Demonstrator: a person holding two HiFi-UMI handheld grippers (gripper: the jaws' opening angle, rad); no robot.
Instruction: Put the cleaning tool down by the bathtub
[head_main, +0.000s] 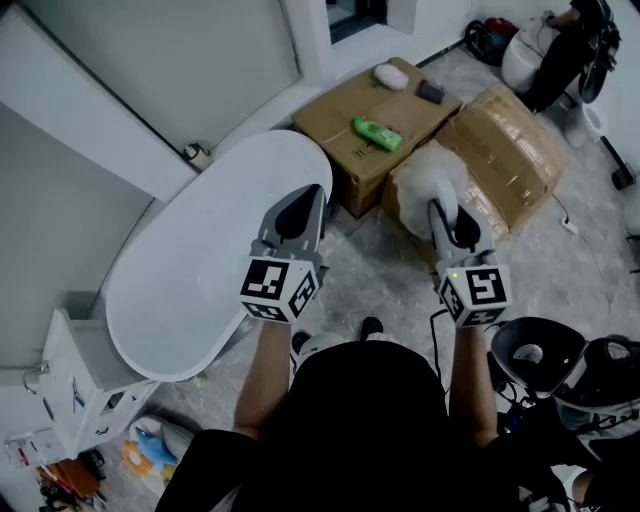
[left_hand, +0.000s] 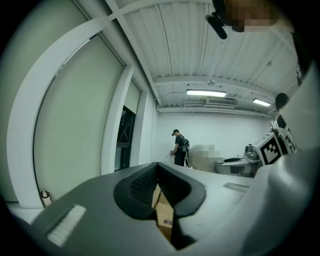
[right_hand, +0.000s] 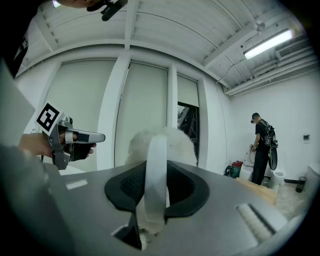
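Note:
The white bathtub (head_main: 190, 280) lies at the left of the head view. My left gripper (head_main: 316, 195) hangs over its near rim, shut and empty; in the left gripper view its tips (left_hand: 157, 166) meet, with cardboard showing behind them. My right gripper (head_main: 450, 215) is shut on the white handle of the cleaning tool (head_main: 430, 180), a fluffy white duster held above the floor in front of the boxes. In the right gripper view the handle (right_hand: 156, 170) stands between the pads and the fluffy head (right_hand: 177, 142) rises beyond them. My left gripper (right_hand: 95, 136) shows there at the left.
A cardboard box (head_main: 340, 105) with a green bottle (head_main: 376, 133) stands past the tub's end, beside a wrapped box (head_main: 515, 150). A white cabinet (head_main: 85, 385) is at the lower left, dark gear (head_main: 540, 350) at the lower right. A person (right_hand: 261, 145) stands far off.

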